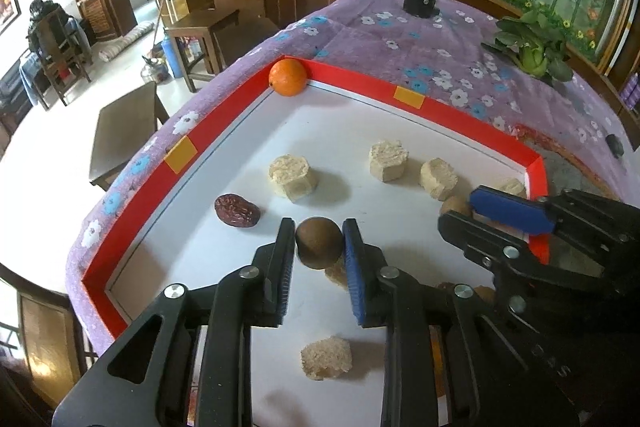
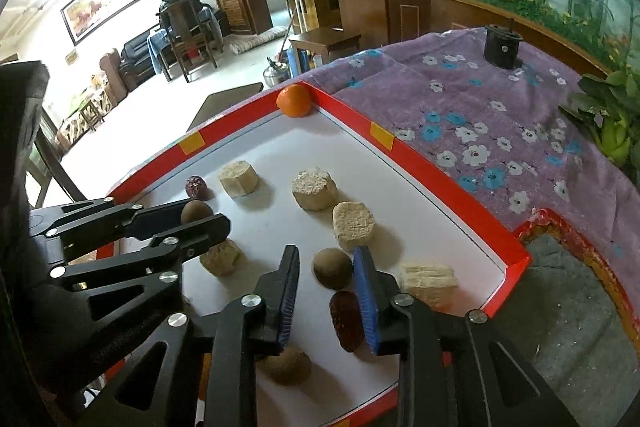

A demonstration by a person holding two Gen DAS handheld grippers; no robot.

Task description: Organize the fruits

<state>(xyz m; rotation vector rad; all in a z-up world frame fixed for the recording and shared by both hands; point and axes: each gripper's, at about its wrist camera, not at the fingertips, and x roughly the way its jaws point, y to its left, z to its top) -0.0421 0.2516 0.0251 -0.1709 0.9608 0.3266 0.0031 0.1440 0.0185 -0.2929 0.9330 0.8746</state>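
Observation:
A white tray with a red rim (image 1: 472, 115) (image 2: 452, 203) holds the fruits. My left gripper (image 1: 319, 227) (image 2: 206, 214) stands slightly open, with a round brown fruit (image 1: 319, 243) (image 2: 195, 213) resting on the tray between its fingertips. My right gripper (image 2: 326, 253) (image 1: 459, 207) is open too; a second brown fruit (image 2: 334, 269) sits between its fingers, nearer the blue one. A dark red date (image 2: 346, 323) lies just inside that blue finger. An orange (image 1: 287, 77) (image 2: 295, 101) sits in the far corner, and another red date (image 1: 237, 211) (image 2: 197, 186) lies on the left.
Several beige pressed blocks (image 1: 294, 177) (image 2: 354, 225) are scattered over the tray. A purple flowered cloth (image 1: 400, 39) covers the table, with a leafy green vegetable (image 1: 532, 47) and a black cylinder (image 1: 420, 1) on it. A person sits far back in the room.

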